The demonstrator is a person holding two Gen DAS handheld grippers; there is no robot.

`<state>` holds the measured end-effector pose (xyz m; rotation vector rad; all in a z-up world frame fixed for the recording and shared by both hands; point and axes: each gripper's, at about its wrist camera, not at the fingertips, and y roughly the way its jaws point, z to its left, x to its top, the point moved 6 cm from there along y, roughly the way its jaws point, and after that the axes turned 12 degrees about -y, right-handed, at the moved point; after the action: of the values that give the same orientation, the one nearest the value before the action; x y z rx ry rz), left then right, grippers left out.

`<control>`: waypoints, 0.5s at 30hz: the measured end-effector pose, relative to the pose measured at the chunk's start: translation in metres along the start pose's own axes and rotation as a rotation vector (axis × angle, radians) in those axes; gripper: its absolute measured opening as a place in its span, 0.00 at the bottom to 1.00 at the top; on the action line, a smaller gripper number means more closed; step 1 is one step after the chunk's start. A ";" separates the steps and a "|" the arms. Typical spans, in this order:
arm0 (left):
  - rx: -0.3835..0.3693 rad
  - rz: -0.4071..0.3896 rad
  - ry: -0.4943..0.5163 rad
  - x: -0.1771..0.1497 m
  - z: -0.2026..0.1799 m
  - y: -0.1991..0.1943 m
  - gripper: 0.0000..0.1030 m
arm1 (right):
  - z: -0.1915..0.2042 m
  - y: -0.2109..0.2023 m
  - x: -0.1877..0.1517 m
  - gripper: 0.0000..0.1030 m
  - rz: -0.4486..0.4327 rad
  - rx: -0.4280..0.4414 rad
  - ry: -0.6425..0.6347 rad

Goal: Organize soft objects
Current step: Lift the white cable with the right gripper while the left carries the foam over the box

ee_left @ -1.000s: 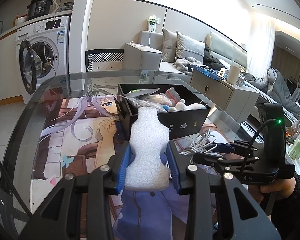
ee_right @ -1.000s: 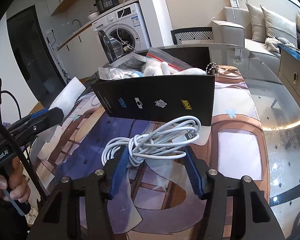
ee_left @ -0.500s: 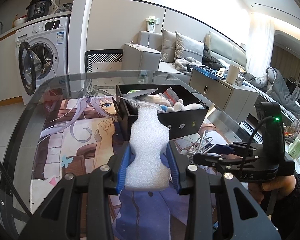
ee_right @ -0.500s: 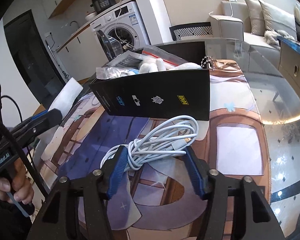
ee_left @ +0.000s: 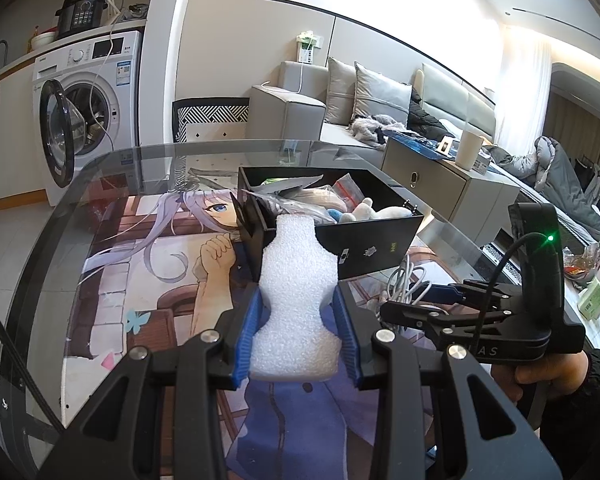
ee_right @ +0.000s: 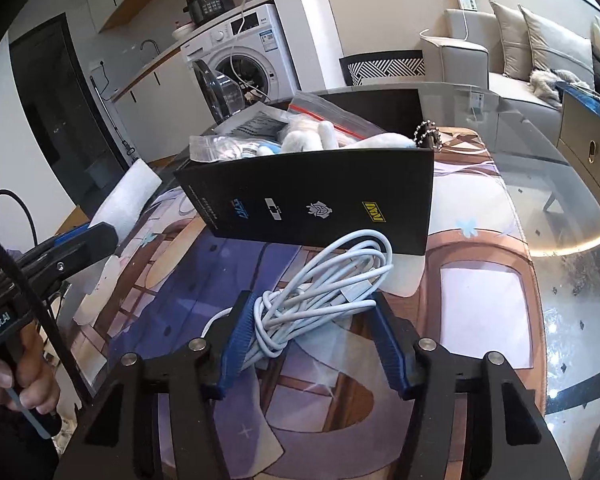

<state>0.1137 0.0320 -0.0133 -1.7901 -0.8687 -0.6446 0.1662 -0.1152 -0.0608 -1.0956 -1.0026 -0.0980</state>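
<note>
Left wrist view
Left gripper [ee_left: 296,332]: blue pads clamped on the waist of a white foam piece [ee_left: 296,300], pinching it in on both sides.
Foam piece: upright between the fingers, held above the printed mat [ee_left: 148,280]; its narrow top overlaps the near corner of the black box [ee_left: 372,248].
Black box: open-topped, on the mat beyond the gripper, packed with plastic bags [ee_left: 346,192] and a white plush toy [ee_left: 376,212].
Right gripper [ee_left: 424,300]: seen side-on at right, near the box's front wall, white cable [ee_left: 408,280] at its tips.
Glass table [ee_left: 100,172]: carries mat and box.

Right wrist view
Right gripper [ee_right: 312,336]: blue fingers apart, set either side of the coiled white cable [ee_right: 324,284]; whether the pads touch it cannot be told.
Cable: lying on the mat [ee_right: 484,304], its far loops against the black box's [ee_right: 320,208] front wall.
Box contents: plush toy [ee_right: 308,136] and plastic bags [ee_right: 236,144] rise above the rim.
Left gripper [ee_right: 84,240]: at left edge, foam piece [ee_right: 128,196] projecting from it.
</note>
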 end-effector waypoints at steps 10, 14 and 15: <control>-0.005 -0.026 0.002 0.005 0.000 -0.005 0.34 | -0.001 -0.041 0.017 0.55 -0.146 -0.027 -0.024; -0.010 -0.045 0.014 0.011 -0.005 -0.008 0.34 | -0.006 -0.059 0.031 0.55 -0.203 -0.071 -0.043; -0.013 -0.049 0.016 0.012 -0.005 -0.009 0.34 | -0.008 -0.062 0.033 0.55 -0.214 -0.078 -0.046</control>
<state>0.1141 0.0322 0.0026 -1.7771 -0.9021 -0.6968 0.1579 -0.1394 0.0052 -1.0628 -1.1634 -0.2882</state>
